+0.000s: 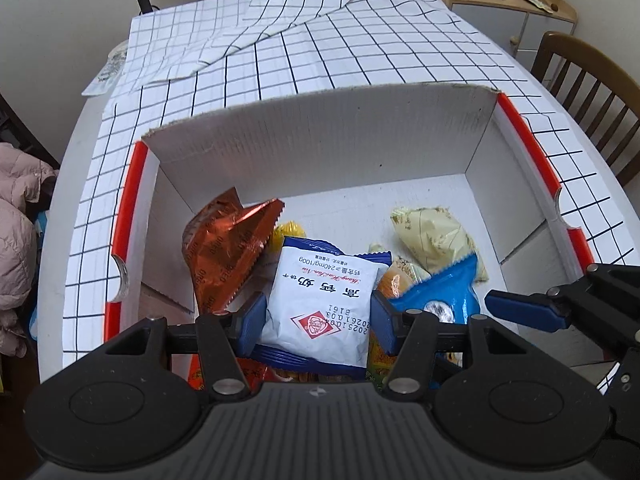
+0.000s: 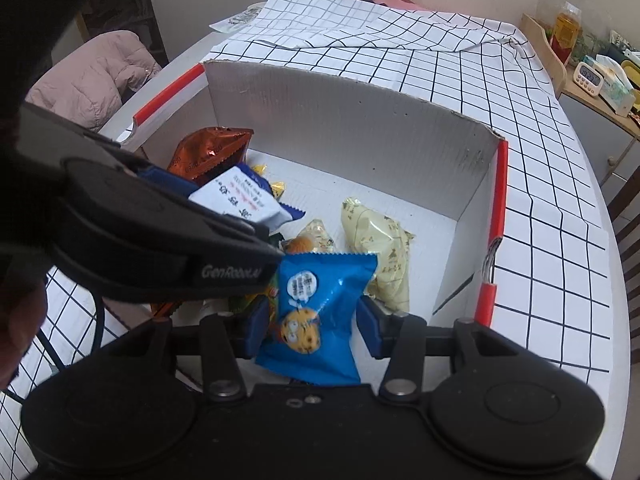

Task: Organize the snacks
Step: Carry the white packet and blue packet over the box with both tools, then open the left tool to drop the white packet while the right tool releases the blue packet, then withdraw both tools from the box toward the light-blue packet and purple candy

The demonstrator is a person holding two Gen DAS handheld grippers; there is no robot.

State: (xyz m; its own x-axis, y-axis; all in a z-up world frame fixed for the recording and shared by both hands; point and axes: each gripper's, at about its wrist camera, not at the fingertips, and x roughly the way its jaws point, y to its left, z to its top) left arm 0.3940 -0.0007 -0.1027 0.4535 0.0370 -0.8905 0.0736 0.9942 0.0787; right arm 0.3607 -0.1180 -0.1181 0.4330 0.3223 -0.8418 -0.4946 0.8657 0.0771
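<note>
Snacks are filling the near half of the white cardboard box on the checked tablecloth, and I am holding two more above them. My left gripper is gripping a white-and-blue packet by its sides, jaws part open, blue pads pressing in. My right gripper is pinching a bright blue cookie packet the same way. Under them are lying a copper foil packet at the left and a pale yellow packet at the right.
</note>
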